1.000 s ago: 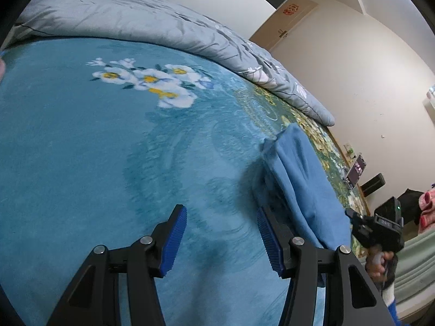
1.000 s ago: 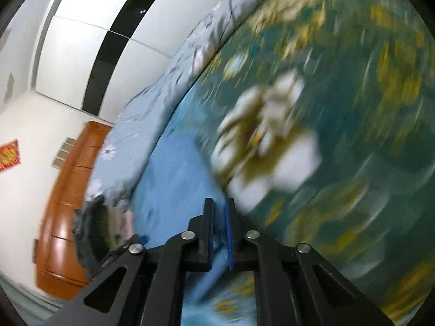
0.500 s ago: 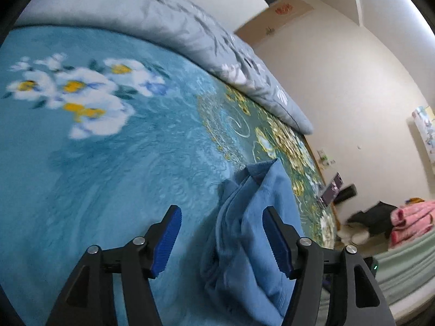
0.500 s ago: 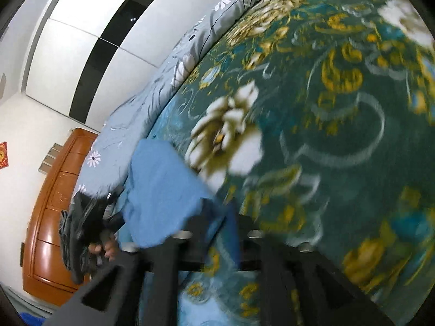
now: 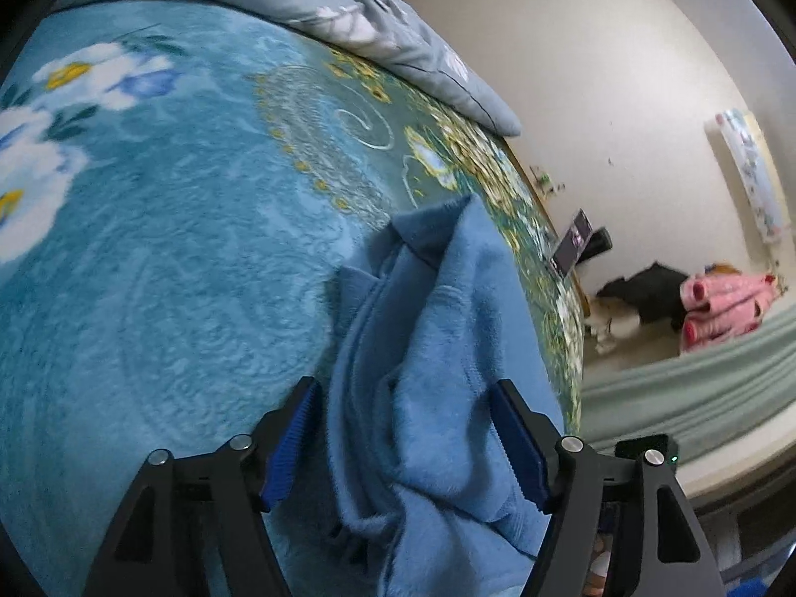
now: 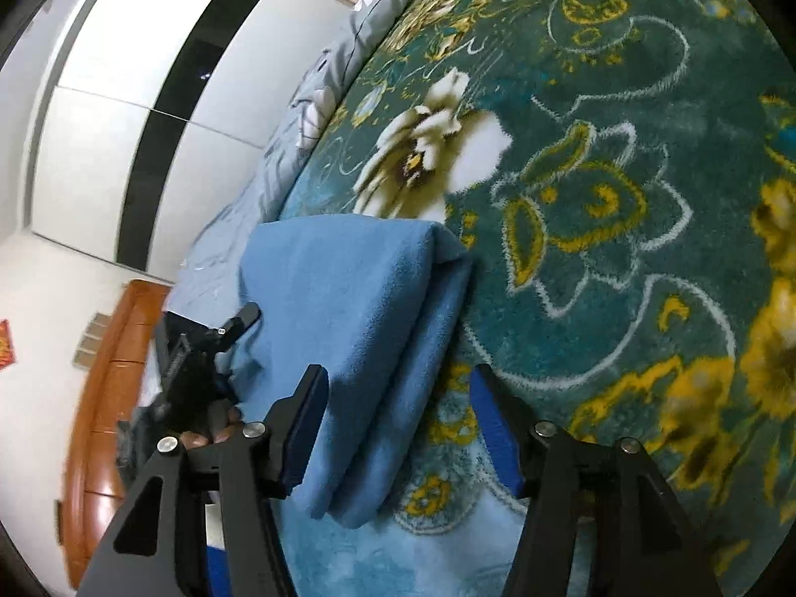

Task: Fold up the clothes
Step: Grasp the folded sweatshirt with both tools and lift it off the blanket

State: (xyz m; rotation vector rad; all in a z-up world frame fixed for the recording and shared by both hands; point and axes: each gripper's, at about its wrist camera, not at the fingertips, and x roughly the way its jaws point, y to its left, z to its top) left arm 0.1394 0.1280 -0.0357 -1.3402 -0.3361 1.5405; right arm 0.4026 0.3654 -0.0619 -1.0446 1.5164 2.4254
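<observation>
A blue fleece garment [image 5: 438, 348] lies folded on the floral bed blanket [image 5: 149, 248]. In the left wrist view my left gripper [image 5: 405, 445] is open, its blue pads on either side of the garment's bunched layered end. In the right wrist view the garment [image 6: 358, 308] shows as a smooth folded stack. My right gripper [image 6: 398, 435] is open around its near corner. The left gripper [image 6: 199, 363] shows at the garment's far side, held by a hand.
A grey quilt [image 5: 378, 25] lies along the far side of the bed. A pink bundle [image 5: 721, 308] and dark items sit on the floor beyond the bed edge. A white wardrobe [image 6: 139, 114] and wooden furniture [image 6: 99, 423] stand to the left.
My right gripper has opened and let go of the garment, which now lies folded. My left gripper has swung right so the garment's bunched end sits between its open fingers.
</observation>
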